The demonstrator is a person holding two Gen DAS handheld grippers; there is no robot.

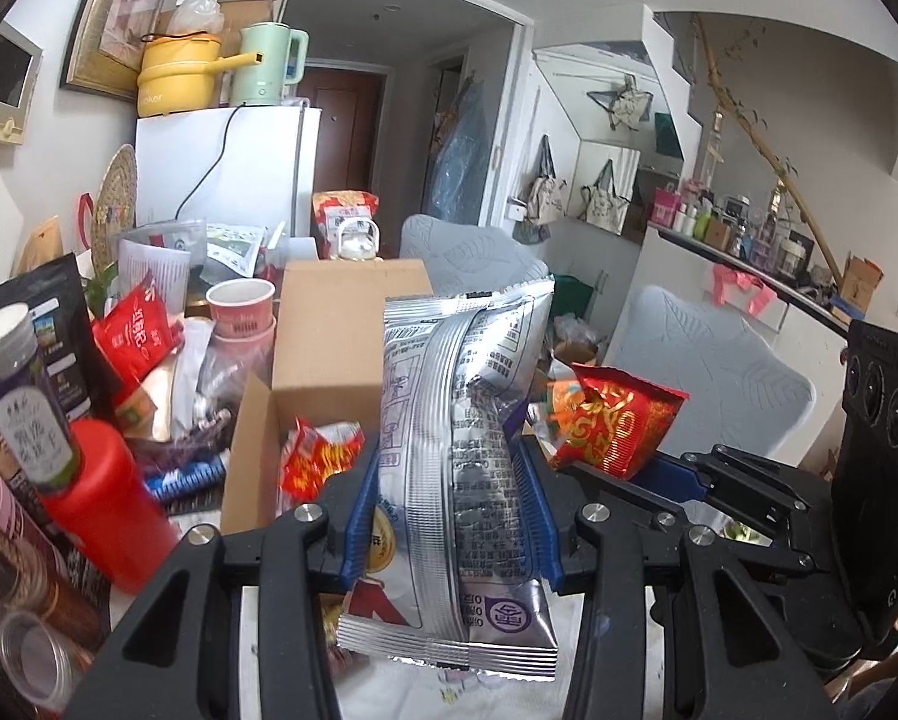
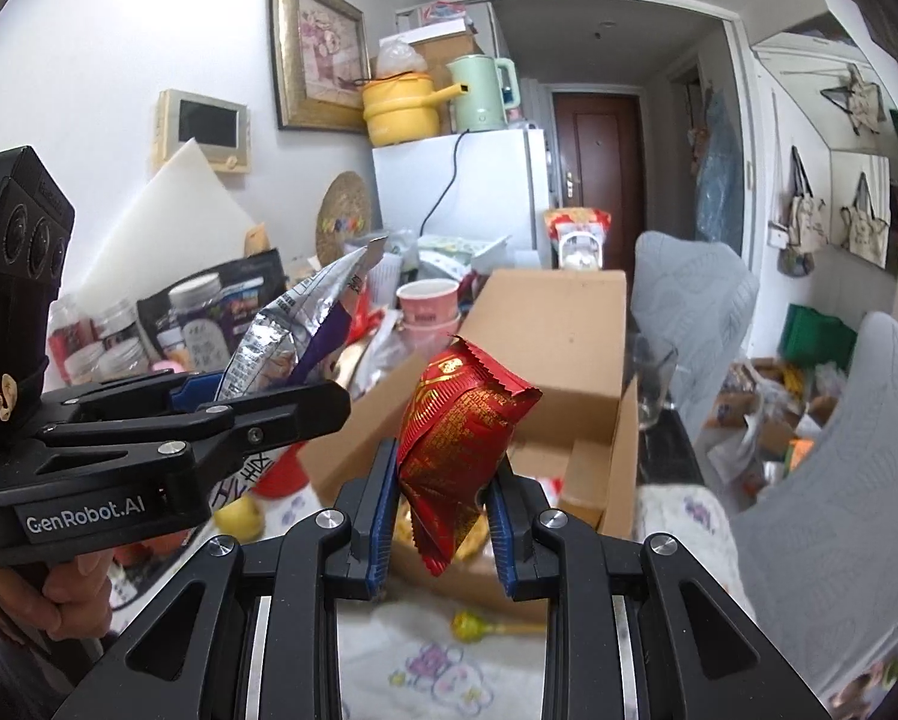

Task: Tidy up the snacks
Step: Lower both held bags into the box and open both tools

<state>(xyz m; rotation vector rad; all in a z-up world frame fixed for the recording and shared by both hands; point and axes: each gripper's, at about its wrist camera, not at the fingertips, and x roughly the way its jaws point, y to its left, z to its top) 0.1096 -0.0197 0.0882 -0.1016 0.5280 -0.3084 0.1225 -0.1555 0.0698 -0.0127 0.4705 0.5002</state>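
Left gripper (image 1: 449,504): blue pads clamped on a silver snack bag (image 1: 467,468), held upright. Right gripper (image 2: 443,516): pads narrowly set, gripping a red snack packet (image 2: 455,438). Both snacks hang above the table, just before the open cardboard box (image 2: 563,348).

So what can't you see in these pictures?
- Inside the cardboard box: left wrist view, mostly hidden by its walls and the silver snack bag.
- Small print on the red snack packet: right wrist view, too tiny.
- Yellow thing on the table: right wrist view, blurred, partly behind the left gripper.
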